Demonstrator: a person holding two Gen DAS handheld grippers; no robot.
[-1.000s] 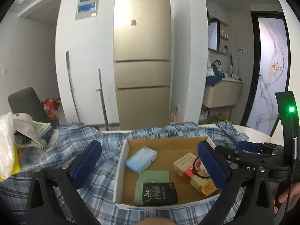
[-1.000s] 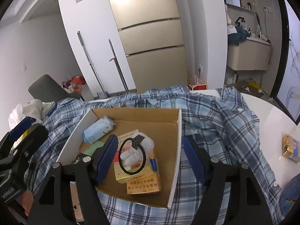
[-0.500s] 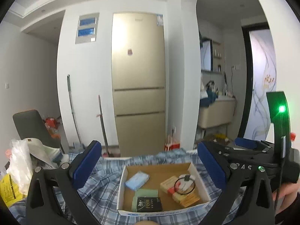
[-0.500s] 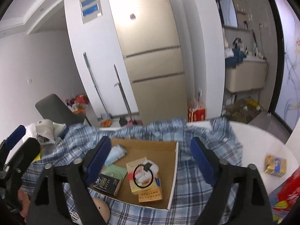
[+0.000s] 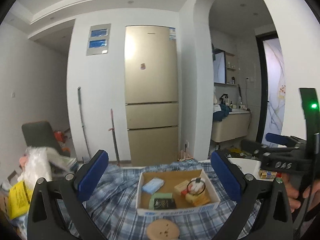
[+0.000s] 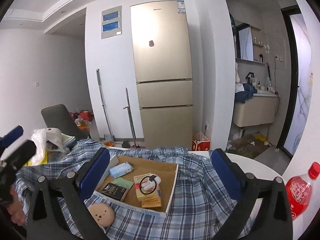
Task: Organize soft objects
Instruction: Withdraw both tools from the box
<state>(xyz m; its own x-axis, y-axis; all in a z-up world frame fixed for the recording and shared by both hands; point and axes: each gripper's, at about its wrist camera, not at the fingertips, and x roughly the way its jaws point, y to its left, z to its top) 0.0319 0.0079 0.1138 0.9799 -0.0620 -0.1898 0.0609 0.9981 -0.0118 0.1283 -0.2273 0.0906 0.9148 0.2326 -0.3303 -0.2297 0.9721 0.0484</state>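
Cardboard box [image 6: 172,186] already holds tissue pack [image 6: 121,169], packets. Round tan puff [image 6: 101,214] outside on plaid shirt [image 6: 200,200]. Left hand-held gripper [image 5: 160,177], right hand-held gripper [image 6: 160,173] both released, empty, above bench [image 6: 258,168]. Task looks nearly done.

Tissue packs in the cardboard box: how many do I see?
3: a light blue pack at the back left, a green pack before it, a black pack nearest. Others may be hidden.

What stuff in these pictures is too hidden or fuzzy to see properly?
- Round tan thing: left view, bottom edge cuts it off.
- Red bottle: right view, blurred, partly outside the frame.
- Black packet: right view, print too small to read.
- Plastic bag: left view, blurred.
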